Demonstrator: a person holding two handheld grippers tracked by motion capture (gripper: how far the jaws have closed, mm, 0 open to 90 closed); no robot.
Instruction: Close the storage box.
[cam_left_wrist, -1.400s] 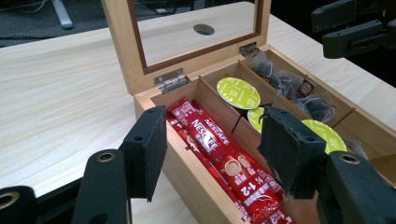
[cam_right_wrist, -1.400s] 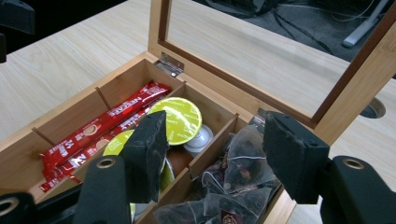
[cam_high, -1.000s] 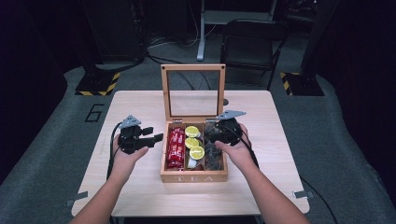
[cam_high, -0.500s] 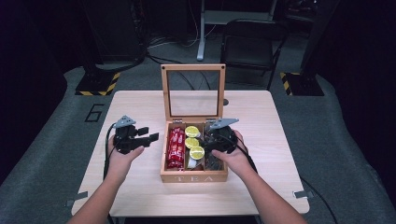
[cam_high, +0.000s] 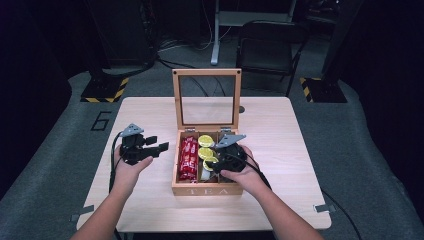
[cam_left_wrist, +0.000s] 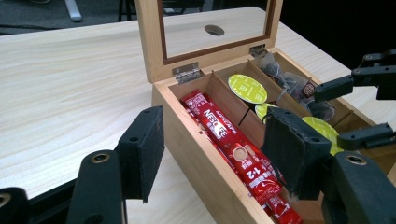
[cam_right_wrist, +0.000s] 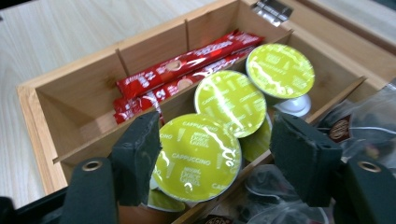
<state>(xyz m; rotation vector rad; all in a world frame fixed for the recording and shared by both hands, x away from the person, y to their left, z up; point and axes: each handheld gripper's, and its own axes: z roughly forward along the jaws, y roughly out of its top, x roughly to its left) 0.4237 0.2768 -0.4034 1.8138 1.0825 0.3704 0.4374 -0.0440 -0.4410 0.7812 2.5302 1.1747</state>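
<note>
Now the right gripper (cam_high: 216, 161) is held over the open wooden tea box with a glass lid (cam_high: 206, 189) on the pale wooden worktop (cam_high: 280, 150). Its jaws have just been opened wide, and a round green coffee pod marked cappuccino (cam_right_wrist: 198, 156) is seen between them in the middle compartment, not pressed. Red coffee sticks (cam_left_wrist: 233, 149) are laid in the left compartment. The left gripper (cam_high: 157, 145) is kept beside the box, jaws wide, nothing held
</note>
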